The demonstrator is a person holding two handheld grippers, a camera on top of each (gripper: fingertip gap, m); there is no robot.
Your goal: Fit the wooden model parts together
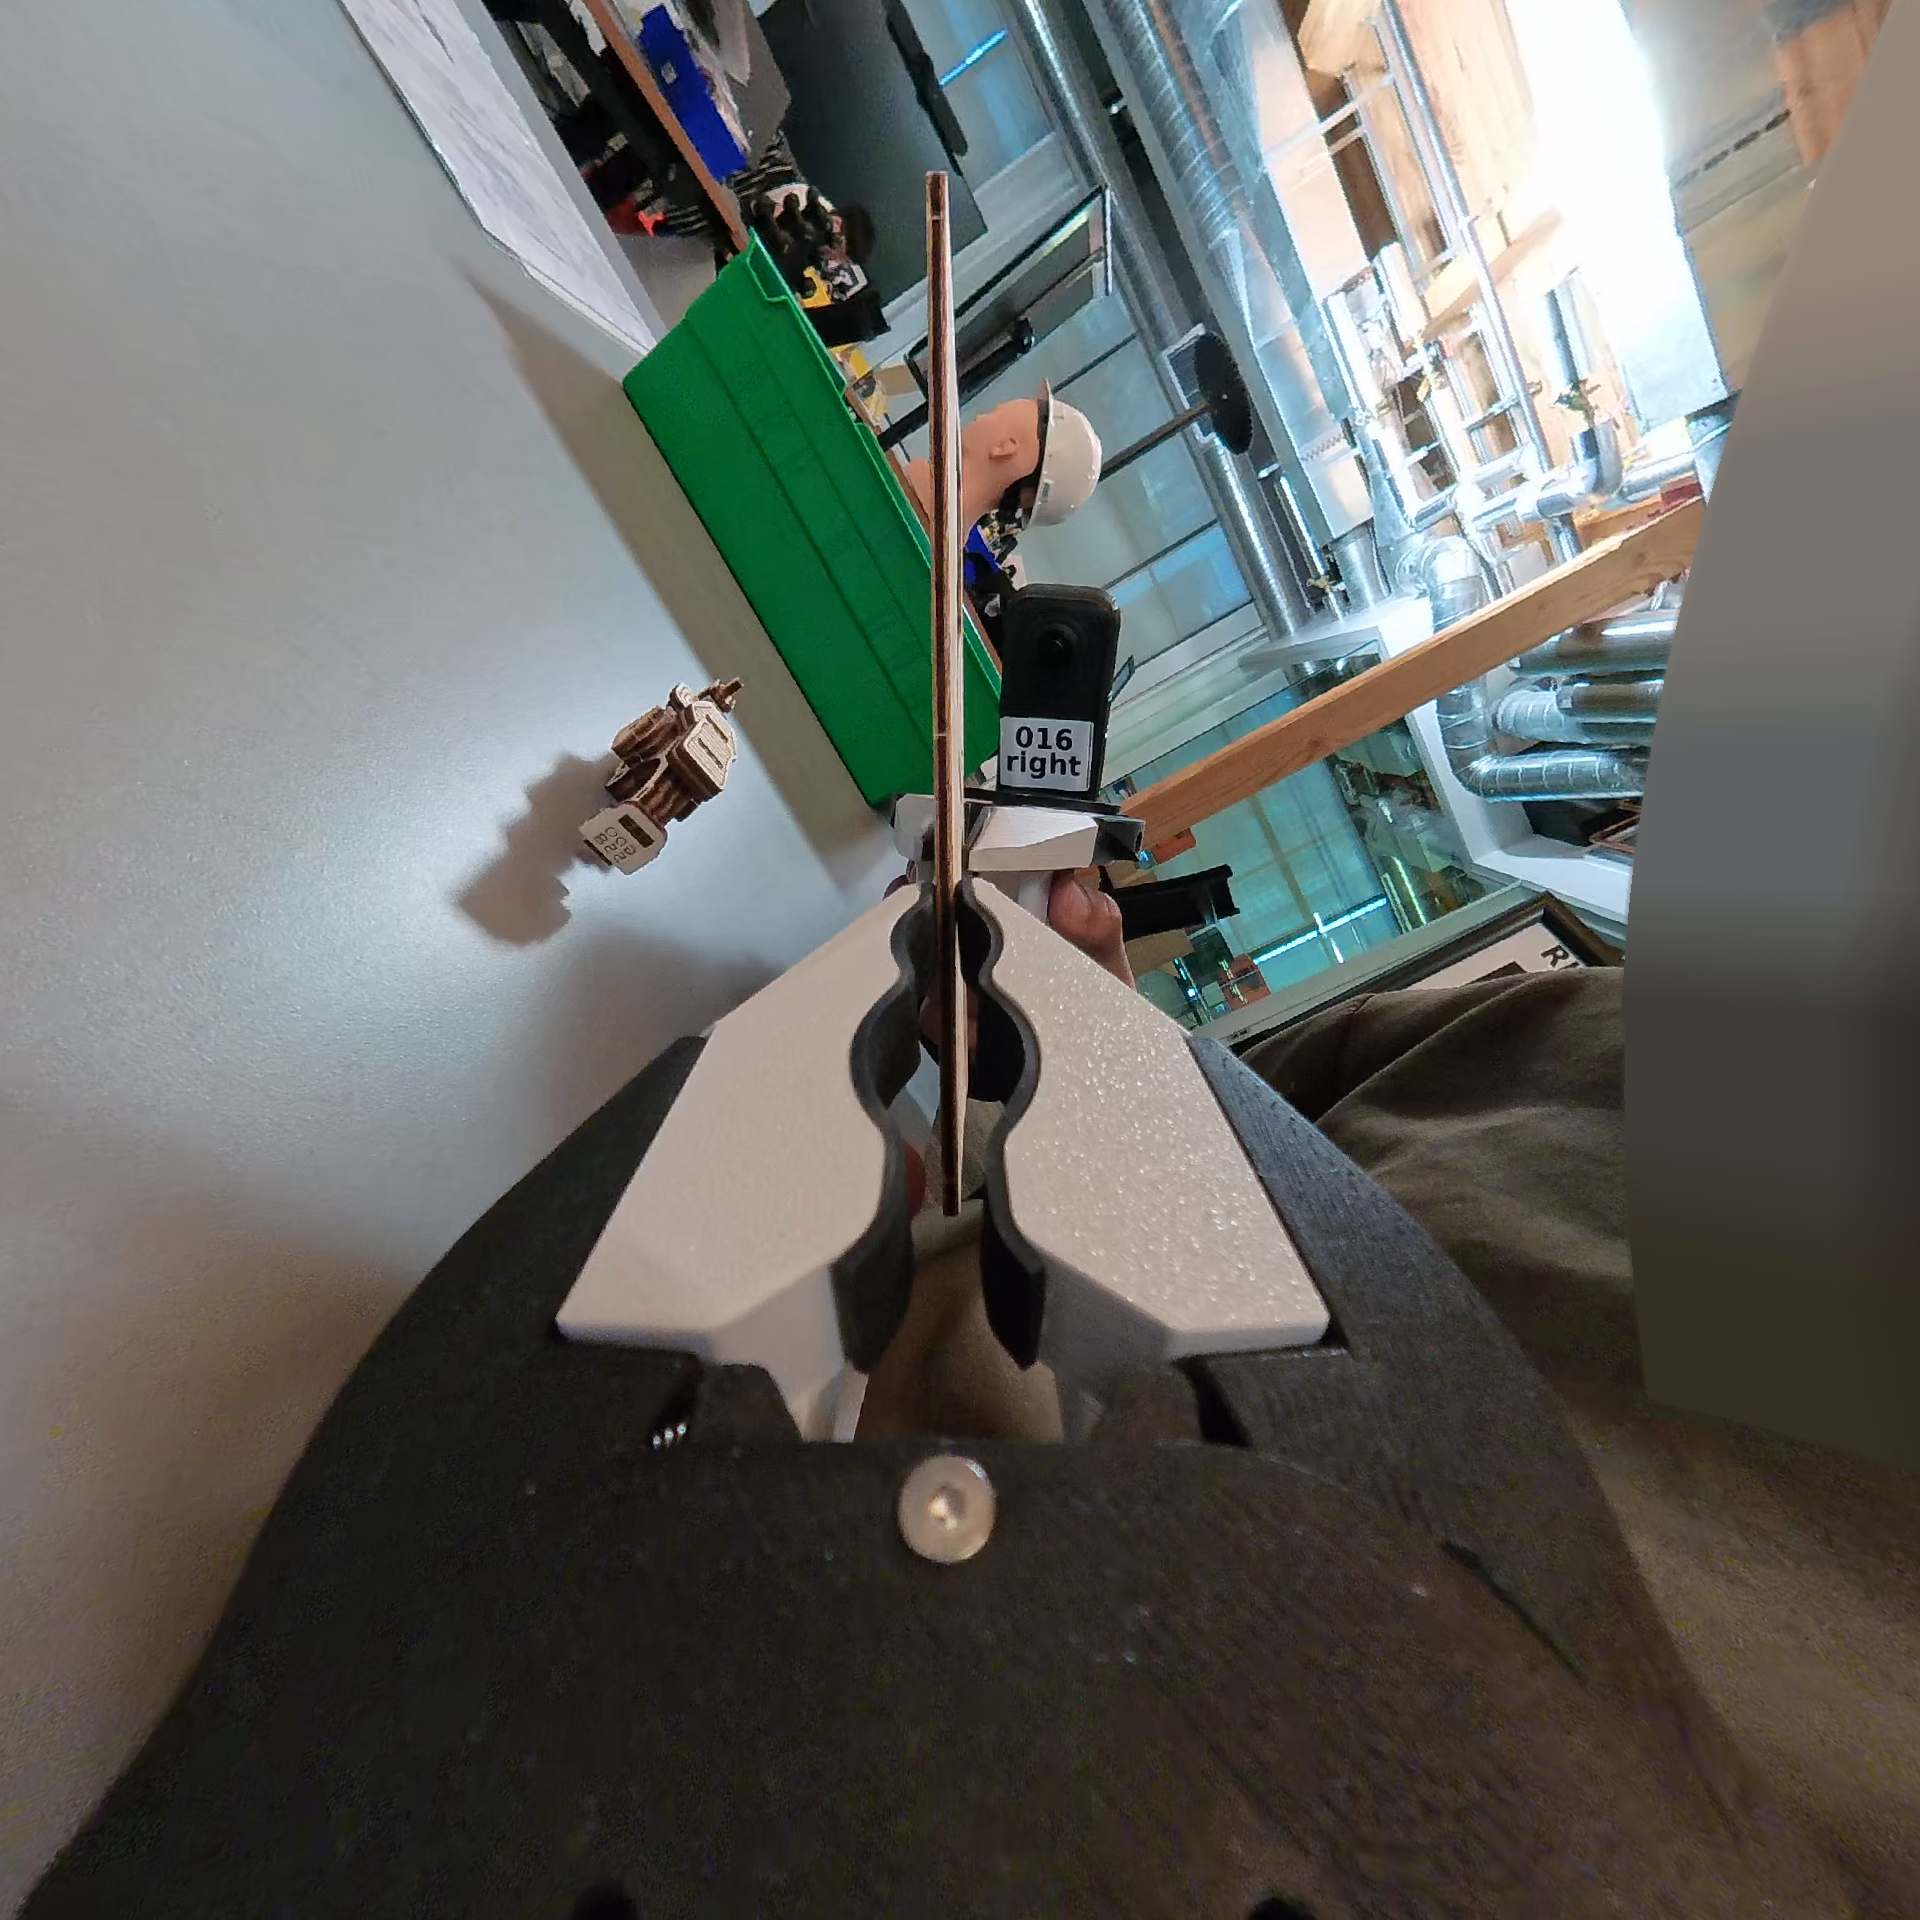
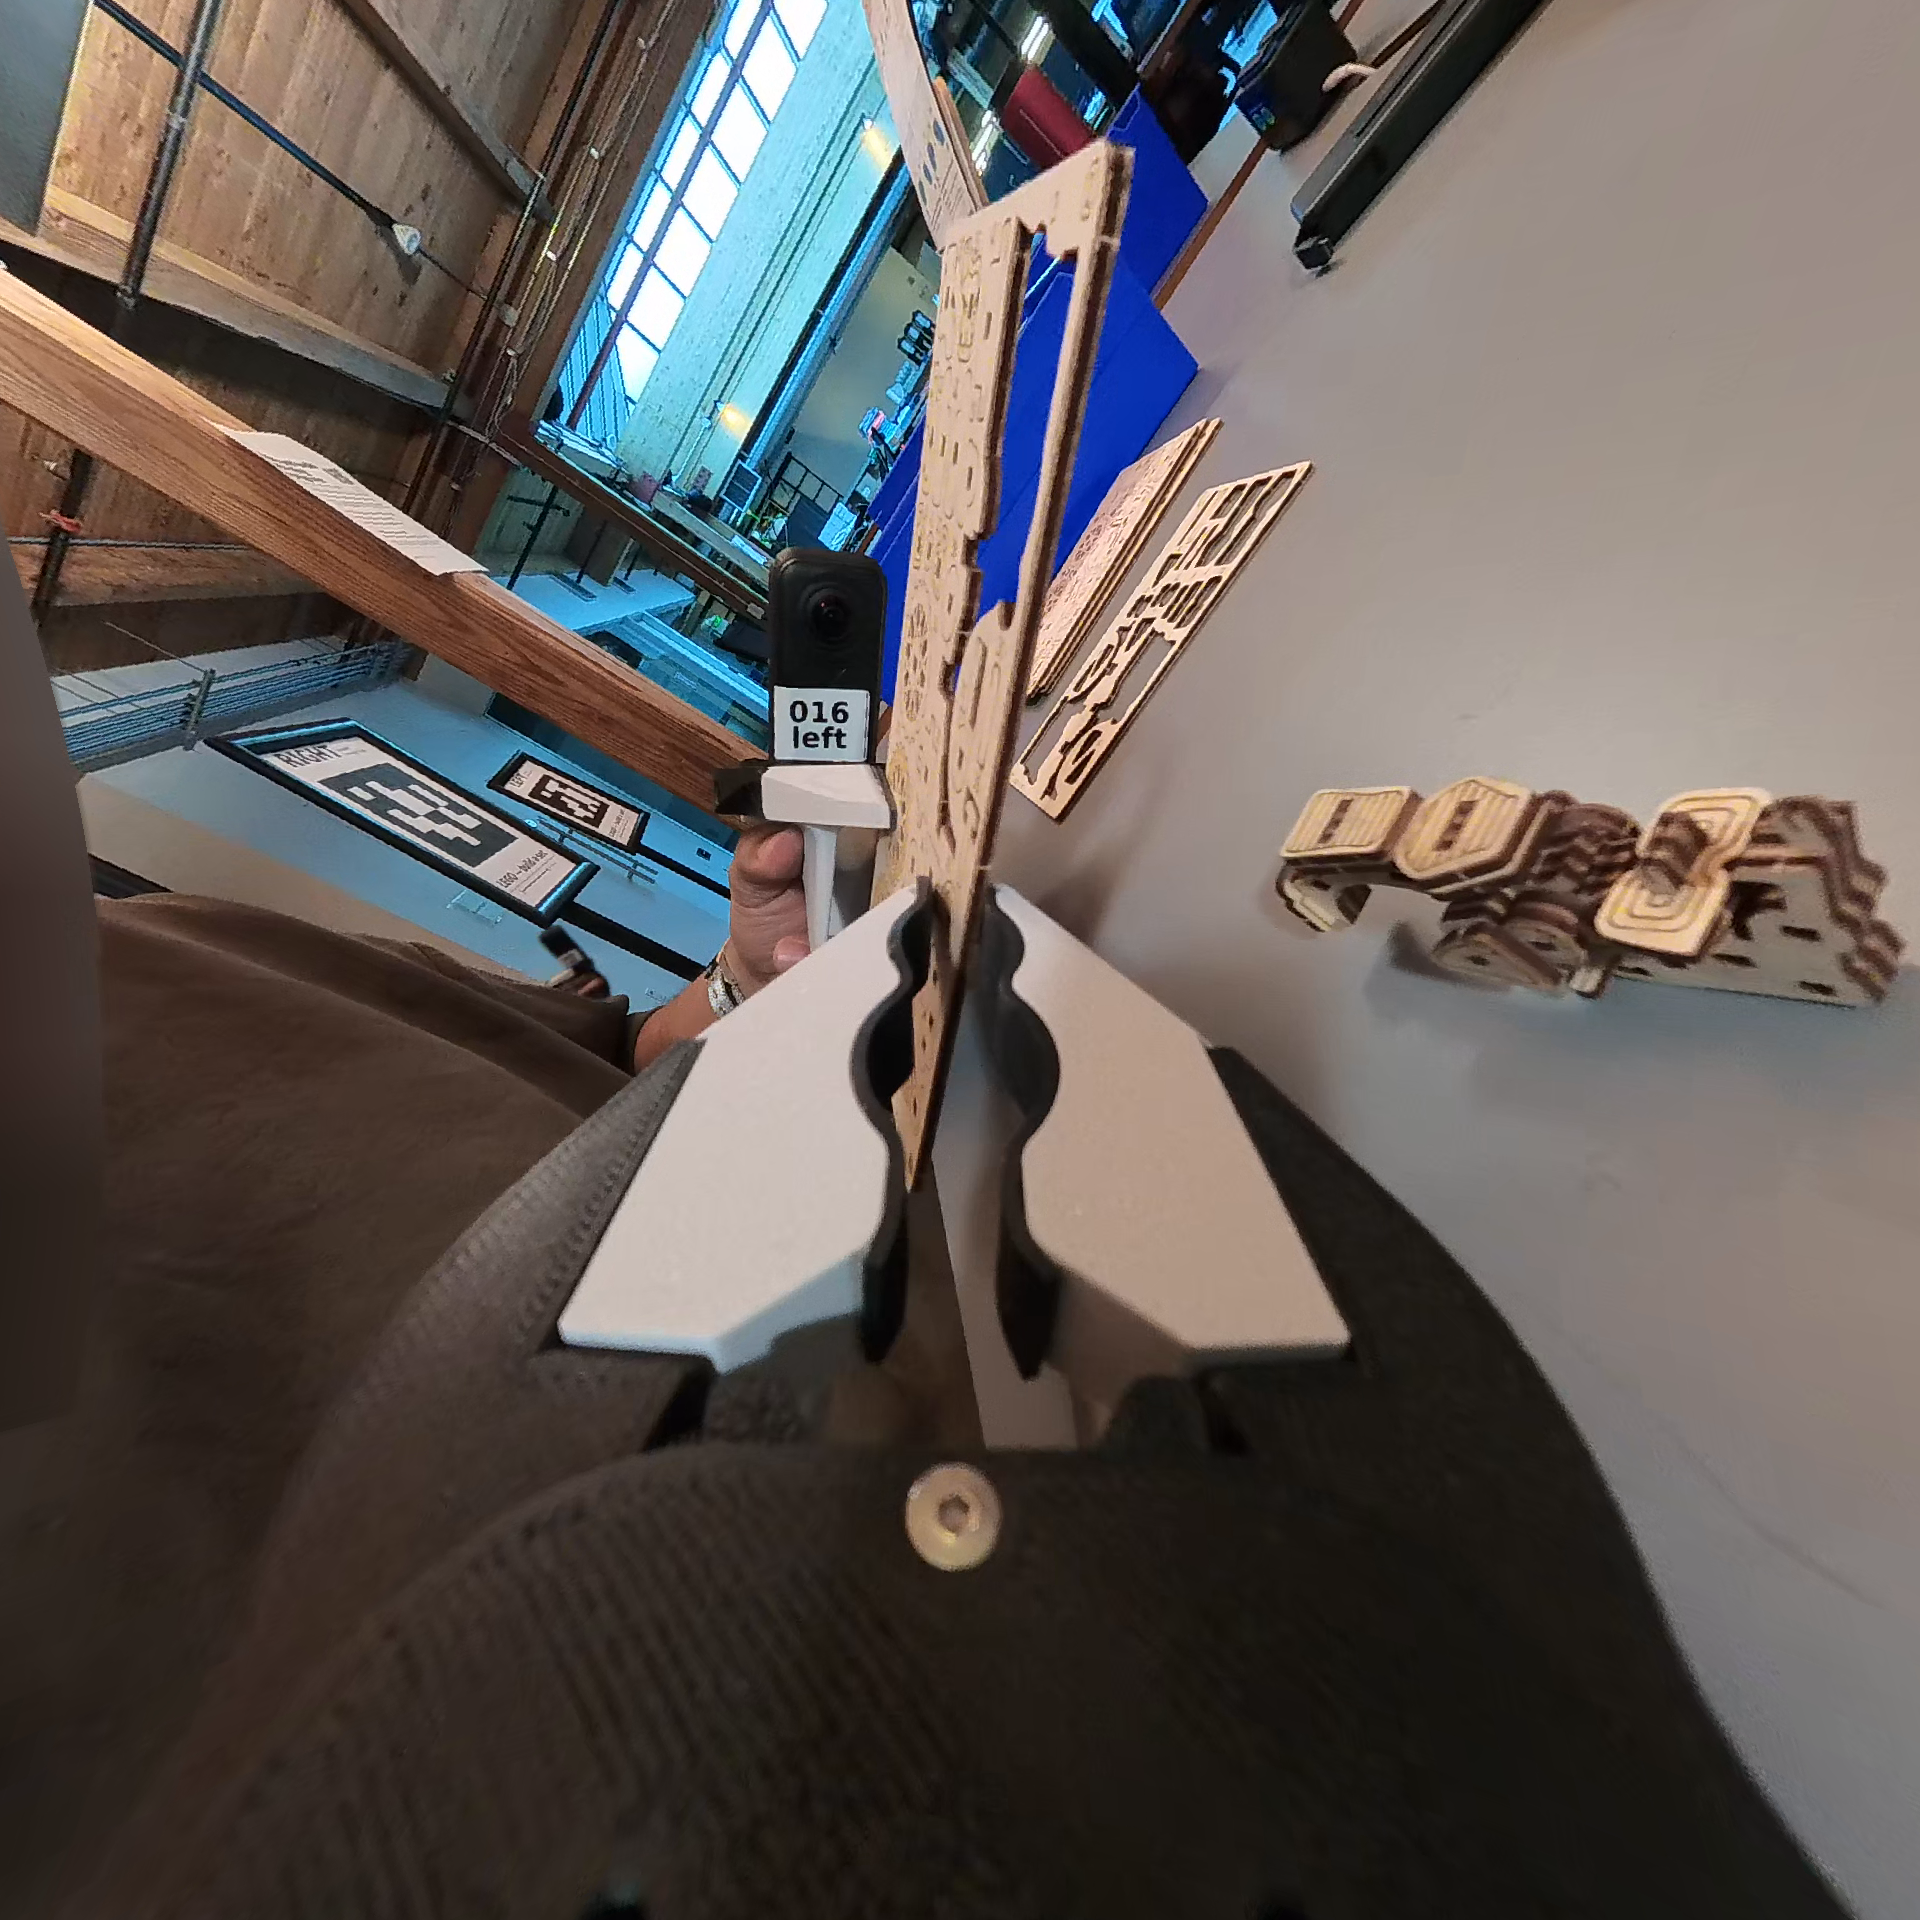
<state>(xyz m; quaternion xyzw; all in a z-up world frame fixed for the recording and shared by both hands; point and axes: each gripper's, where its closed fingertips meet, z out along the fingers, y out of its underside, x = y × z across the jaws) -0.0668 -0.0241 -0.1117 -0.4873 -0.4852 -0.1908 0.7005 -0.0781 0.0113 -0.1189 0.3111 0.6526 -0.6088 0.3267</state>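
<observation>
A thin laser-cut wooden parts sheet (image 1: 940, 520) stands edge-on between the fingers of my left gripper (image 1: 943, 894), which is shut on its lower edge. In the right wrist view the same sheet (image 2: 987, 520) shows its cut-out face, and my right gripper (image 2: 961, 899) is shut on it from the opposite side. Each gripper shows beyond the sheet in the other's view: the right one (image 1: 1039, 831) and the left one (image 2: 826, 800). A small assembled wooden model (image 1: 670, 764) stands on the grey table (image 1: 260, 623). A larger assembled wooden model (image 2: 1590, 894) lies to the right.
A green bin (image 1: 800, 520) stands on the table behind the sheet. Two more wooden parts sheets (image 2: 1164, 634) lie beside a blue box (image 2: 1122, 343). A dark flat device (image 2: 1382, 156) lies at the far table edge. The person's brown sleeve (image 2: 312, 1091) is close by. There is about 5 cm between the tips of the two grippers.
</observation>
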